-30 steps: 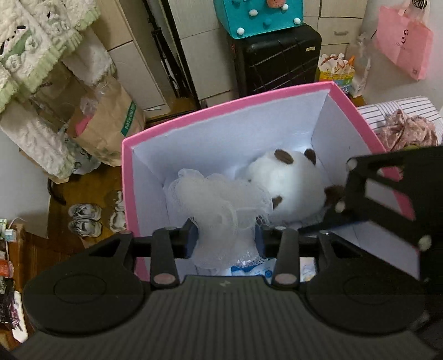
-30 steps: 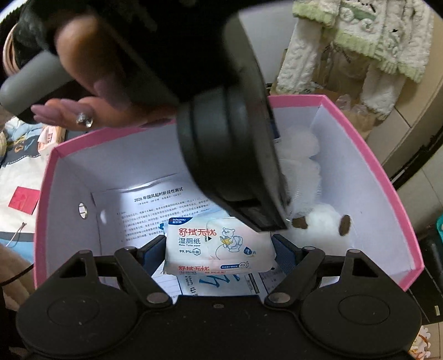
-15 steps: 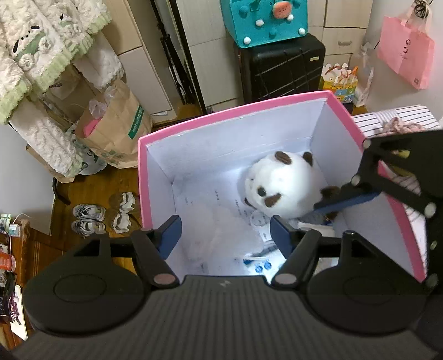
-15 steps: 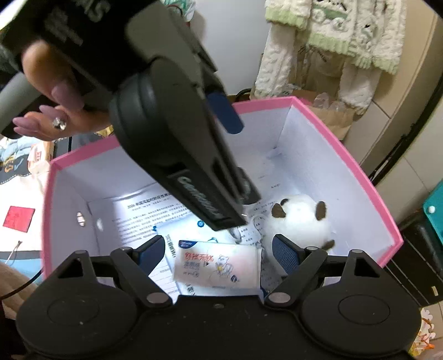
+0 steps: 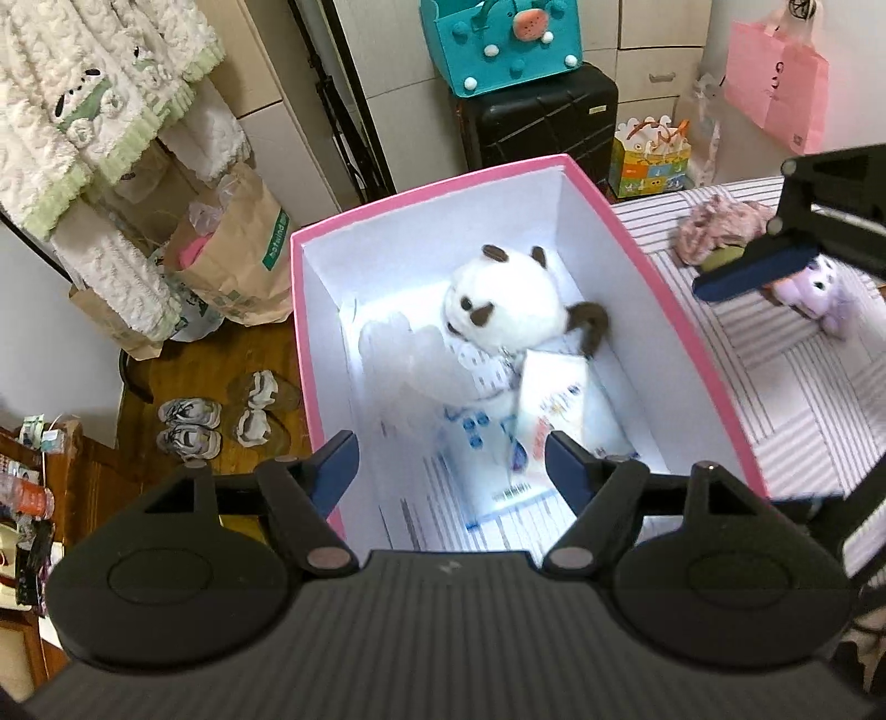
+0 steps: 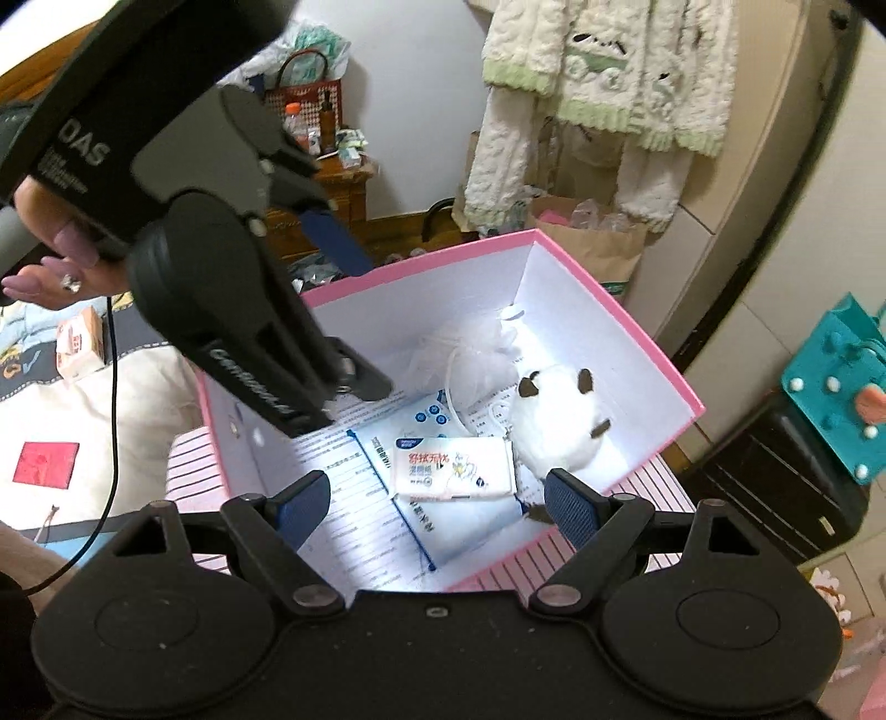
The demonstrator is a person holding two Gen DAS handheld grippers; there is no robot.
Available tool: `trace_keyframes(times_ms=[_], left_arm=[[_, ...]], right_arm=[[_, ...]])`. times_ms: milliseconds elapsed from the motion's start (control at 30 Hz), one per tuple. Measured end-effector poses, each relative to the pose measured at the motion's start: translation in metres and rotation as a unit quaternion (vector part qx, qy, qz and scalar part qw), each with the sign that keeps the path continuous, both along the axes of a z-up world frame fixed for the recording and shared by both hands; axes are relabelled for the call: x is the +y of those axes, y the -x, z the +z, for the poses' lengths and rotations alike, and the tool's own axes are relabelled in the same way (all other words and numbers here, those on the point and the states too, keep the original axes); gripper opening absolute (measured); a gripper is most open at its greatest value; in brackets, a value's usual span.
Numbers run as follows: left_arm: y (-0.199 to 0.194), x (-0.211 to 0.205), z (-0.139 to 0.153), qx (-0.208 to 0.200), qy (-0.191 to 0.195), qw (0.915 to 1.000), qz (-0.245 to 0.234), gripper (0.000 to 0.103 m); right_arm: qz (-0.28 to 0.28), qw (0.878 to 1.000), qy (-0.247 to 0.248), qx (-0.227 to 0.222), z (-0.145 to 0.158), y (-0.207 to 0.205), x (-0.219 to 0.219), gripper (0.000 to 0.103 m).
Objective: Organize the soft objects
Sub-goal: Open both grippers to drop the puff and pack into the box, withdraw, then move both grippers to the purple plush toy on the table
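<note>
A pink box (image 5: 432, 191) with white walls holds a white panda plush (image 5: 509, 299), a white mesh bath pouf (image 5: 410, 354) and a pack of wet wipes (image 5: 559, 399) on printed paper. My left gripper (image 5: 451, 465) hovers above the box's near edge; its jaws are opening with nothing between them. In the right wrist view my right gripper (image 6: 437, 498) stands open and empty above the wipes pack (image 6: 451, 468), beside the panda (image 6: 559, 421) and the pouf (image 6: 470, 343). A hand holds the left gripper at that view's upper left.
The box sits on a striped sheet (image 5: 803, 399), where a purple plush (image 5: 819, 293) and a pink floral cloth (image 5: 714, 227) lie. Behind the box stand a black suitcase (image 5: 542, 116) with a teal bag (image 5: 498, 39), a paper bag (image 5: 238, 243) and shoes (image 5: 188, 426).
The left gripper opened and let the mesh pouf drop into the box. Both grippers rose and pulled back from the box. The wipes pack stayed on the box floor.
</note>
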State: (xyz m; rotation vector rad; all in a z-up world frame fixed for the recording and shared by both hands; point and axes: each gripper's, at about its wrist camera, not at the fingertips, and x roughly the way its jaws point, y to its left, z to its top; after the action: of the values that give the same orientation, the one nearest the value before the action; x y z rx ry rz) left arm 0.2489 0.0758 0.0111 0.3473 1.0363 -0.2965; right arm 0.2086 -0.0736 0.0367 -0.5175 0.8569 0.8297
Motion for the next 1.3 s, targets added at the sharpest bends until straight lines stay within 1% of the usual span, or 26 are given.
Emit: trace_keyframes(times_ms=[133,233,367,567,800,933,1167,1300], left_arm=[[0.023,0.0,0.015,-0.002,0.0,1.0,-0.005,0.076],[0.044,-0.001,0.024,-0.007,-0.005,0.9998,-0.015,0.078],[0.072,-0.006,0.031,-0.018,-0.018,0.999,-0.038,0.079],[0.106,-0.016,0.037,-0.018,-0.025,0.9976,-0.062,0.081],[0.14,-0.03,0.036,-0.016,-0.029,0.9958,-0.086,0.081],[0.156,-0.038,0.032,-0.01,-0.029,0.9947,-0.098,0.082],[0.174,-0.056,0.021,0.007,-0.029,0.992,-0.122,0.082],[0.182,-0.068,0.013,0.008,-0.03,0.9894,-0.142,0.082]], right_arm=[[-0.008,1.0,-0.009,-0.019,0.016,0.022,-0.01,0.088],[-0.023,0.999,-0.005,-0.044,0.025,0.04,-0.017,0.088],[-0.031,0.998,-0.009,-0.051,0.031,0.06,-0.026,0.088],[-0.029,0.998,-0.01,-0.062,0.038,0.094,-0.041,0.088],[-0.034,0.998,-0.011,-0.051,0.031,0.12,-0.06,0.088],[-0.046,0.998,-0.017,-0.034,0.023,0.132,-0.076,0.088],[-0.075,0.997,-0.028,-0.011,0.008,0.147,-0.112,0.088],[-0.1,0.994,-0.039,0.005,-0.006,0.149,-0.134,0.088]])
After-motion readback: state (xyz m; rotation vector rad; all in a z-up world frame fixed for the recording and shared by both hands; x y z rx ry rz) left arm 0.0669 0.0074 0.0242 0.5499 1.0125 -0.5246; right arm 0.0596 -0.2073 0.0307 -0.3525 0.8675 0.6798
